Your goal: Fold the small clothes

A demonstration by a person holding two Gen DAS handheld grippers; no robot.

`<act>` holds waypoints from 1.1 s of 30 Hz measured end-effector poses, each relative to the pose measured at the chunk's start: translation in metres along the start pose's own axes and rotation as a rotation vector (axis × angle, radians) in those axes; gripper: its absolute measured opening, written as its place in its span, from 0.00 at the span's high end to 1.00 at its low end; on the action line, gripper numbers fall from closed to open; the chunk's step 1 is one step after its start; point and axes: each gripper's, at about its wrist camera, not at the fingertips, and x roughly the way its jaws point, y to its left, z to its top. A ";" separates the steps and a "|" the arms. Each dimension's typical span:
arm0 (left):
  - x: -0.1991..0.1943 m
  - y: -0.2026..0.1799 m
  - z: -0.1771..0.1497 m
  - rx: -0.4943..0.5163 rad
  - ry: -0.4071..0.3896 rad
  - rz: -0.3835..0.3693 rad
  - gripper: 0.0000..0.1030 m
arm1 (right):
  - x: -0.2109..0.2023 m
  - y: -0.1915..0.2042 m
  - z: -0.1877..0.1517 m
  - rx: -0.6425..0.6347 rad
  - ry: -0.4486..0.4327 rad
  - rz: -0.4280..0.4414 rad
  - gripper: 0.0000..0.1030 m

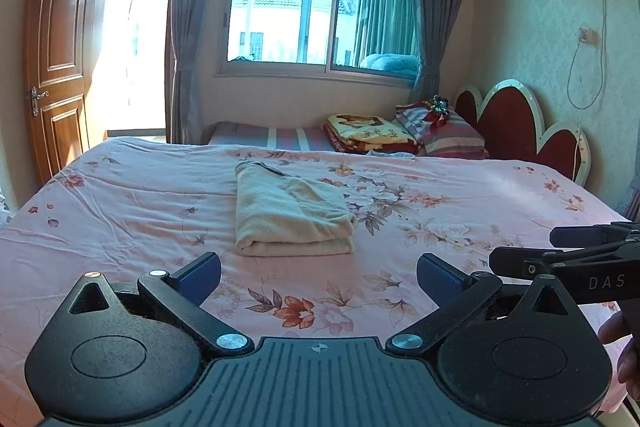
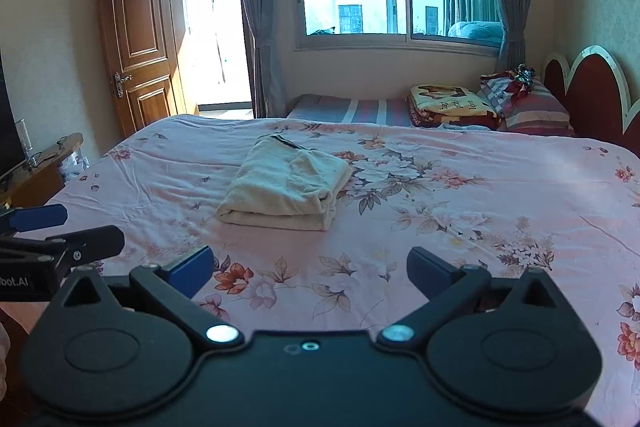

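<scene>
A cream garment point(image 1: 290, 215) lies folded into a thick rectangle on the pink floral bedsheet point(image 1: 120, 203), around the middle of the bed. In the right wrist view the same folded garment point(image 2: 286, 189) sits ahead and slightly left. My left gripper point(image 1: 318, 277) is open, its blue pads wide apart over the sheet, short of the garment and holding nothing. My right gripper point(image 2: 310, 273) is likewise open and empty, held back from the garment. Each gripper shows at the other view's edge: the right gripper point(image 1: 520, 251) and the left gripper point(image 2: 94, 227).
A folded patterned blanket point(image 1: 370, 137) and striped pillows point(image 1: 444, 133) lie at the far side by the red scalloped headboard point(image 1: 516, 125). A wooden door point(image 1: 60, 67) stands open at the left. A small wooden stand point(image 2: 44, 163) is beside the bed's left edge.
</scene>
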 end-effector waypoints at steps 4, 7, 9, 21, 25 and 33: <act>-0.006 -0.004 0.002 0.016 -0.016 -0.005 0.00 | -0.005 0.000 0.003 -0.004 -0.017 -0.006 0.01; -0.007 -0.006 0.007 0.027 -0.021 -0.003 0.00 | -0.007 -0.002 0.006 -0.003 -0.024 -0.011 0.01; -0.007 -0.006 0.009 0.025 -0.026 -0.003 0.00 | -0.008 -0.004 0.007 0.002 -0.028 -0.011 0.01; -0.008 -0.010 0.011 0.029 -0.033 0.015 0.00 | -0.009 -0.007 0.008 0.005 -0.028 -0.011 0.01; -0.007 -0.009 0.012 0.034 -0.033 0.014 0.00 | -0.009 -0.007 0.009 0.005 -0.028 -0.012 0.01; -0.006 -0.009 0.014 0.042 -0.036 0.005 0.00 | -0.009 -0.007 0.014 0.005 -0.037 -0.020 0.01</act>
